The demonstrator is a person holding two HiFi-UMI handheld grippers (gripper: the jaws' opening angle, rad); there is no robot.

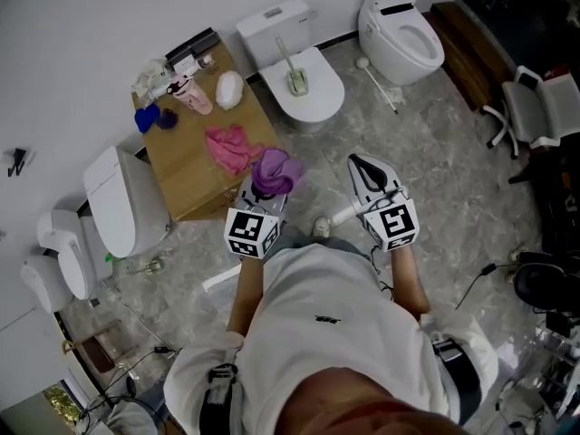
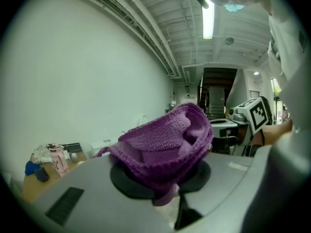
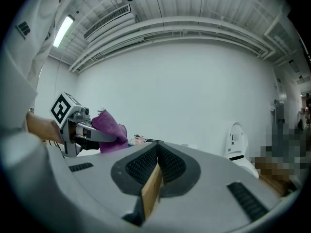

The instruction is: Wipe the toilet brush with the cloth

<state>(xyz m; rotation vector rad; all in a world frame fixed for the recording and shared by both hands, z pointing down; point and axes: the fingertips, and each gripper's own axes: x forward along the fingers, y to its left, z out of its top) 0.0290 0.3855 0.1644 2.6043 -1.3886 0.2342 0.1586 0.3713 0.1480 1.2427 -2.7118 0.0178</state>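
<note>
My left gripper (image 1: 269, 183) is shut on a bunched purple cloth (image 1: 275, 170), which fills the left gripper view (image 2: 165, 140) above the jaws. My right gripper (image 1: 367, 167) hangs beside it, to its right, shut with nothing in it (image 3: 156, 152). From the right gripper view the left gripper (image 3: 77, 130) and the purple cloth (image 3: 109, 127) show at the left. A toilet brush (image 1: 292, 69) stands in a greenish holder on the closed lid of a white toilet (image 1: 317, 98), well beyond both grippers. Another long white brush (image 1: 376, 82) lies on the floor.
A wooden table (image 1: 195, 175) stands just ahead of the left gripper, with a pink cloth (image 1: 234, 148), blue cloths (image 1: 154, 116), a white cloth (image 1: 229, 89) and a pink bottle (image 1: 195, 98). More toilets stand at the back right (image 1: 403, 34) and left (image 1: 122, 198). An office chair (image 1: 535, 107) is far right.
</note>
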